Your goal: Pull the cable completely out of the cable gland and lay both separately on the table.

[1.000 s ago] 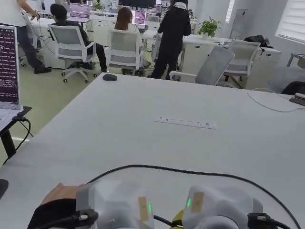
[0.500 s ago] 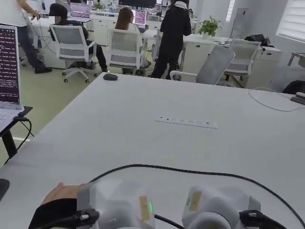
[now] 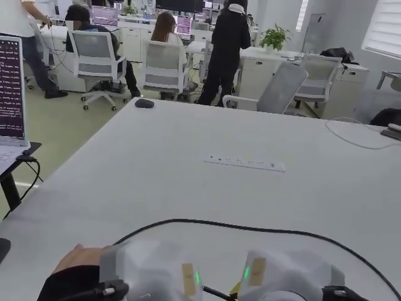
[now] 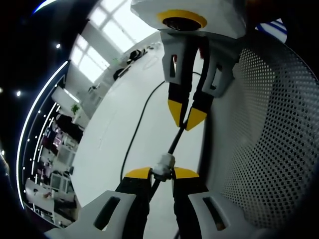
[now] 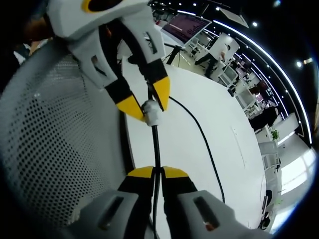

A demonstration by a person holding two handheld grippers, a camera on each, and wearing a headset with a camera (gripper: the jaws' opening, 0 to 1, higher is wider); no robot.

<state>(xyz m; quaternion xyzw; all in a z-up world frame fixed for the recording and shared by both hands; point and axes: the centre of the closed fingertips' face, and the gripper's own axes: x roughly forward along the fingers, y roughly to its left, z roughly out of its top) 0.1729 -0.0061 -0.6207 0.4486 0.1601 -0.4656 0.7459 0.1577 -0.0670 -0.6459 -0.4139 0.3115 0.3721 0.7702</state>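
The left tool [image 4: 162, 173] is clamped on the white gland [image 4: 163, 163], and the right tool [image 5: 158, 173] pinches the black cable [image 5: 155, 144] just beside it, both at the near edge of the bench [image 3: 188, 157]. Pull straight along the cable's line with the gland held steady, probably regripping close to the gland for each stroke.

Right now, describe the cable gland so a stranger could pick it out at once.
At the near edge of the white table, find the left hand-held gripper. The cable gland is the small white fitting pinched between its yellow tips, the only white lump on the black cable.
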